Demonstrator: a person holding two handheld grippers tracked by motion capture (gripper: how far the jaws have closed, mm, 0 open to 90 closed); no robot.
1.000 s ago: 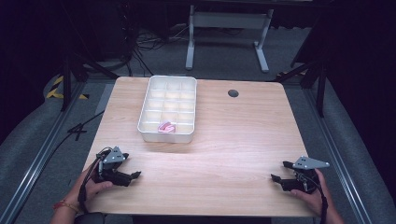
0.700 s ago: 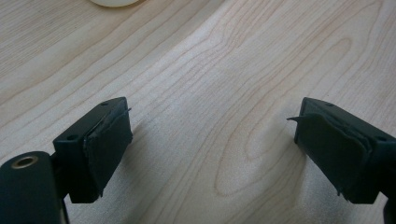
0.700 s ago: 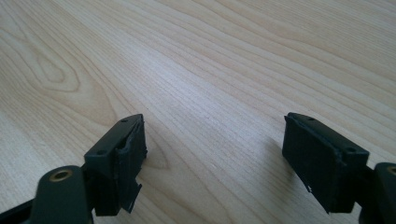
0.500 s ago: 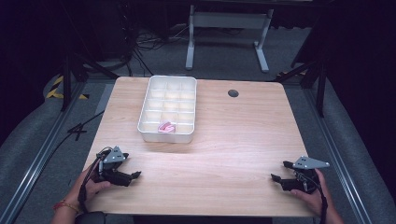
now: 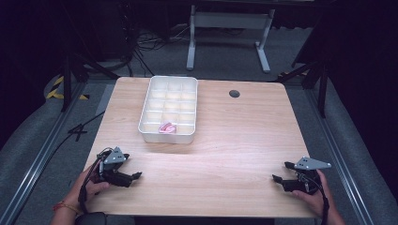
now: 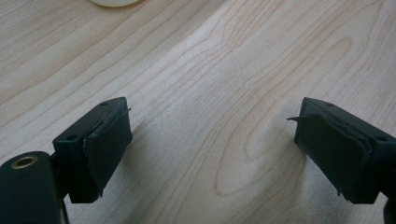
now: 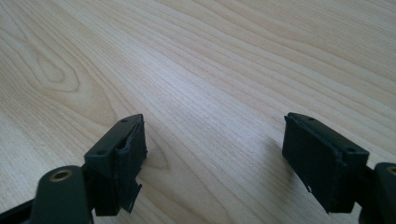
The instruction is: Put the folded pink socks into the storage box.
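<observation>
A recording lab or studio set up around one worktable.

A pale wood-grain tabletop (image 5: 234,140) with a round cable hole (image 5: 234,93) stands in a dark, black-draped room on grey carpet (image 5: 28,154); black cables (image 5: 141,42) tangle at the upper left, yellow-and-black hazard tape (image 5: 56,89) marks the floor at left, and a white metal stand frame (image 5: 230,28) sits at top centre.

We see a light wooden table (image 5: 225,140) with a dark round hole (image 5: 234,93) near its far right. A white compartment tray (image 5: 149,112) rests on its far half, left of centre. Both grippers sit at the near corners.
</observation>
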